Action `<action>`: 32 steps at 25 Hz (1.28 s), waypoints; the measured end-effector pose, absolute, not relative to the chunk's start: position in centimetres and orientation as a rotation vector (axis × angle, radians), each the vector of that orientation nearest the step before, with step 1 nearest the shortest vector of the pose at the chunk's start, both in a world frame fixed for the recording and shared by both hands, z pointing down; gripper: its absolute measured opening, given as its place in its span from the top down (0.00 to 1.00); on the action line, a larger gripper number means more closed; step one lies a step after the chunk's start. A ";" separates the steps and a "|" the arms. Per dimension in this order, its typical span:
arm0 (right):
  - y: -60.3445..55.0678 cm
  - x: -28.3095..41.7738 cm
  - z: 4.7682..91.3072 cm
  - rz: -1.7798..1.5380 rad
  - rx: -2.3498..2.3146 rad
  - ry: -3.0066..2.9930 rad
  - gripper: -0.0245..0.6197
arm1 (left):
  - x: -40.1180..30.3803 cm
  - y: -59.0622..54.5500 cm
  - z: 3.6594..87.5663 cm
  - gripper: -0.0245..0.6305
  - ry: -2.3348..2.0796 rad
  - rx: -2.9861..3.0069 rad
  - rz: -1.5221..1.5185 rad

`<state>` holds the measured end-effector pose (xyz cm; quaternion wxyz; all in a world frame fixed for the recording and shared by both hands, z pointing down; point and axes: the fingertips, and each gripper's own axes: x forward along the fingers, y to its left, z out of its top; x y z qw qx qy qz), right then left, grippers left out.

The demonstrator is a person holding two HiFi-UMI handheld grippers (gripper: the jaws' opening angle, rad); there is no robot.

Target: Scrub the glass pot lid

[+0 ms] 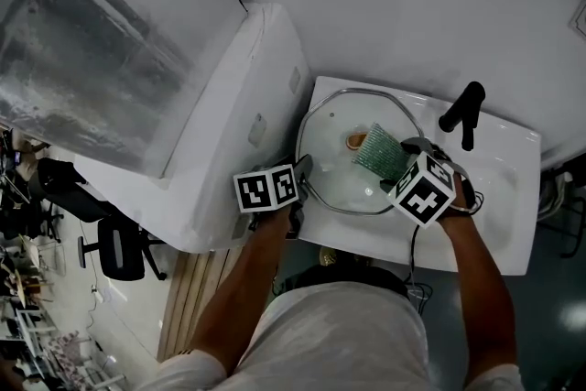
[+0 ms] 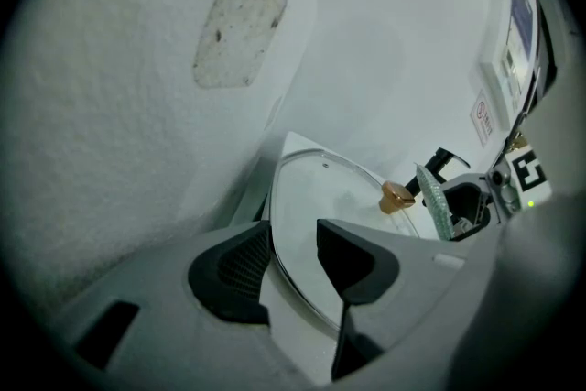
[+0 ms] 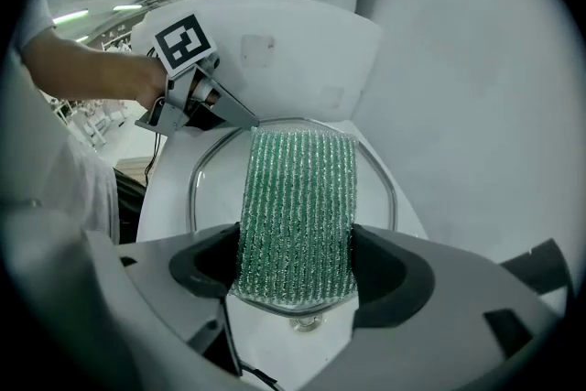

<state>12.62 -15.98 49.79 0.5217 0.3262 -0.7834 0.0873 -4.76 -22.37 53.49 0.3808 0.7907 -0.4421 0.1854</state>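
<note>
a white sink (image 1: pixel 513 151) seen from above, set against a white wall. a round glass pot lid (image 1: pixel 334 169) with a metal rim covers the left part of the sink, reaching almost to its back and front edges. the left gripper (image 1: pixel 300 171) is at the sink's left edge, its jaws clamped on the lid's rim. the right gripper (image 3: pixel 295 266) is over the lid's right side, clenched on a green scrub pad (image 3: pixel 298 197) that rests on the glass. a black tap (image 1: pixel 462 113) stands at the sink's back edge. a small amber knob (image 1: pixel 356 141) sits at the lid's centre, just beside the pad.
</note>
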 end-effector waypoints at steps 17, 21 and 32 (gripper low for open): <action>-14.5 17.9 49.7 0.389 0.999 -2.045 0.42 | -4.7 -22.4 53.5 0.70 -1.135 2.016 0.475; -13.3 13.9 47.9 0.263 0.877 -2.001 0.42 | -4.7 -22.4 53.5 0.70 -1.137 2.017 0.475; -11.4 4.3 50.7 0.125 0.583 -1.905 0.42 | -4.8 -22.4 53.5 0.70 -1.142 2.009 0.475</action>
